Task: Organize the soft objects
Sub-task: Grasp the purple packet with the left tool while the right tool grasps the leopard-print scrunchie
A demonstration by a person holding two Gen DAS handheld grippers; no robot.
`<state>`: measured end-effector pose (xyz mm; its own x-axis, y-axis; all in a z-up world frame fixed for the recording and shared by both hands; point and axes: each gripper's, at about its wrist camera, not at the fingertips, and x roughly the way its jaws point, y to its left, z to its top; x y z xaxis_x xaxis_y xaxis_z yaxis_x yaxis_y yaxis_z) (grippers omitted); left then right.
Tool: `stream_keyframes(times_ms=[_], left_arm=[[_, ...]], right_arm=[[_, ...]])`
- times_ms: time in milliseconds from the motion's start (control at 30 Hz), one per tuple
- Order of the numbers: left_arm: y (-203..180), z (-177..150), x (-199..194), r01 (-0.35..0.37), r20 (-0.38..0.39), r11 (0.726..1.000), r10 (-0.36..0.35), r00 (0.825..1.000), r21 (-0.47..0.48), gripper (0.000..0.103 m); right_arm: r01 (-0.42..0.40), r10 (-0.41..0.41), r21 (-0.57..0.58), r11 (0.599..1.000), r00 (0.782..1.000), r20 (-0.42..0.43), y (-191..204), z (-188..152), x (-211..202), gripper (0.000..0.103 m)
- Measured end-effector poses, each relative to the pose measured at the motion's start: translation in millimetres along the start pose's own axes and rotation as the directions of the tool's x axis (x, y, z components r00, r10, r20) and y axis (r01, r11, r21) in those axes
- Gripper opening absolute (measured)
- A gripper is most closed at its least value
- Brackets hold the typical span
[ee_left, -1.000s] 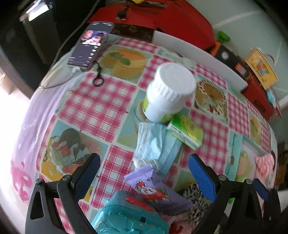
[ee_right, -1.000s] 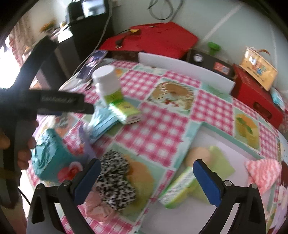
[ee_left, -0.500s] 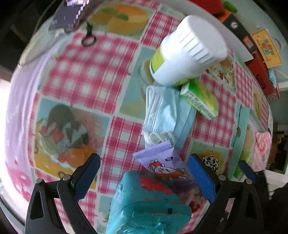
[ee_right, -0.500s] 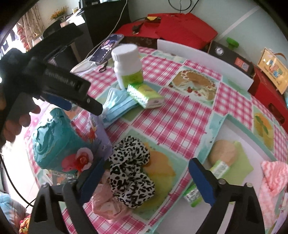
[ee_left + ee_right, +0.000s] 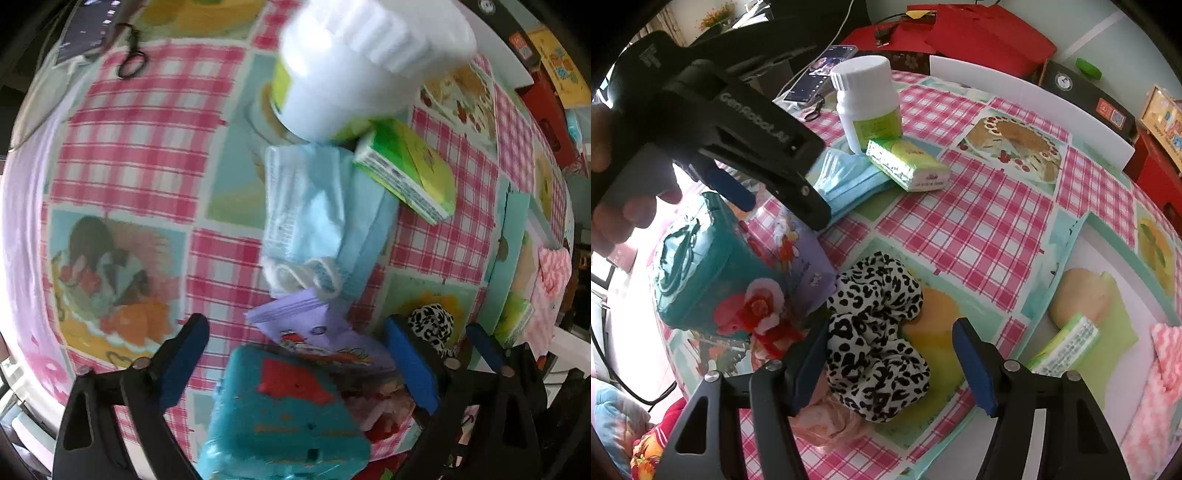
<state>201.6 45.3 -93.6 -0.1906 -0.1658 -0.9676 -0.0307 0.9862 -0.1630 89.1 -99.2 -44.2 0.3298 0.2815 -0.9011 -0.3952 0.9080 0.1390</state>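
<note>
A leopard-print scrunchie lies on the checked tablecloth between the fingers of my open right gripper, with a pink scrunchie just below it. My open left gripper hovers over a teal pouch and a purple tissue pack; it also shows in the right wrist view. Blue face masks and a green tissue pack lie beyond. A white tray at the right holds a pink cloth, a green pack and a beige puff.
A white jar stands behind the masks. A phone and a key ring lie at the far left edge. Red boxes and a white board line the back of the table.
Both grippers moved down and closer to the table. The right gripper now straddles the leopard scrunchie. The left gripper has come in over the teal pouch.
</note>
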Motion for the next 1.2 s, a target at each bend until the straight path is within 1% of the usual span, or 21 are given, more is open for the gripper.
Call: stream_keyframes(times_ms=[67,267,300,400,500,600,667,733,800,867,900,967,1033,1067,1133,1167,1200], left_arm=[[-7.5,2.2,6.1,0.009,-0.019,1.0,-0.009,1.0,0.005,0.091],[-25.7,7.5,23.0,-0.006,-0.058,1.0,0.007,0.998,0.02,0.09],[-35.7,8.0,29.4,-0.005,-0.061,1.0,0.006,0.998,0.021,0.09],[-49.8,5.7,37.0,-0.006,-0.057,1.0,0.007,0.998,0.026,0.09],[-64.5,3.7,40.9,0.005,-0.059,1.0,-0.004,0.998,0.02,0.09],[-81.7,4.5,44.8,-0.001,-0.047,0.999,0.003,0.999,0.033,0.089],[-87.8,4.1,44.4,-0.014,-0.041,0.999,0.016,0.999,0.036,0.081],[-94.8,3.8,44.5,-0.025,-0.034,0.999,0.027,0.999,0.037,0.078],[-106.1,2.2,44.9,-0.028,-0.025,0.999,0.029,0.999,0.043,0.071],[-115.3,1.1,46.0,-0.029,-0.018,0.998,0.03,0.999,0.052,0.059],[-120.3,1.1,47.8,-0.029,-0.016,0.998,0.03,0.999,0.054,0.056],[-125.3,-1.8,48.3,-0.027,-0.013,0.998,0.027,1.0,0.053,0.044],[-124.5,-4.8,46.3,-0.017,-0.011,0.999,0.018,1.0,0.048,0.037],[-126.8,-5.9,47.0,-0.014,-0.007,0.999,0.015,1.0,0.042,0.029],[-123.1,-10.5,49.1,-0.005,-0.002,1.0,0.005,1.0,0.031,0.018],[-121.8,-12.1,50.1,0.001,0.0,1.0,-0.001,1.0,0.027,0.015],[-122.3,-13.6,50.8,0.008,0.002,1.0,-0.008,1.0,0.025,0.015]], right_arm=[[-0.001,0.001,0.008,1.0,1.0,-0.002,-1.7,-0.6,0.4,0.071],[-0.003,0.003,0.011,1.0,1.0,-0.006,-4.8,2.2,6.3,0.07],[-0.001,0.001,0.01,1.0,1.0,-0.006,-4.8,3.1,7.9,0.07],[0.005,-0.005,0.017,1.0,1.0,-0.004,-6.2,3.7,9.1,0.068],[0.014,-0.014,0.027,1.0,1.0,0.0,-8.2,4.0,8.8,0.067],[0.028,-0.028,0.037,0.999,1.0,0.0,-9.6,3.6,8.5,0.067],[0.031,-0.031,0.041,0.999,1.0,0.001,-11.5,3.9,8.9,0.066],[0.033,-0.033,0.044,0.998,0.999,0.004,-12.2,4.2,9.2,0.063],[0.038,-0.038,0.049,0.998,0.999,0.006,-13.4,3.9,8.7,0.06],[0.037,-0.038,0.056,0.998,0.999,0.009,-14.6,3.9,8.2,0.058],[0.038,-0.038,0.06,0.998,0.999,0.01,-15.2,3.8,7.6,0.056],[0.036,-0.037,0.067,0.997,0.999,0.013,-17.3,3.8,7.0,0.053],[0.032,-0.033,0.075,0.997,0.999,0.017,-20.1,4.0,6.1,0.049],[0.031,-0.033,0.08,0.996,0.999,0.018,-21.5,4.0,5.6,0.048],[0.028,-0.031,0.089,0.996,0.999,0.022,-23.6,4.2,5.2,0.044],[0.026,-0.028,0.094,0.995,0.999,0.024,-24.9,4.1,4.5,0.043],[0.024,-0.026,0.097,0.995,0.999,0.026,-25.5,4.1,4.2,0.042]])
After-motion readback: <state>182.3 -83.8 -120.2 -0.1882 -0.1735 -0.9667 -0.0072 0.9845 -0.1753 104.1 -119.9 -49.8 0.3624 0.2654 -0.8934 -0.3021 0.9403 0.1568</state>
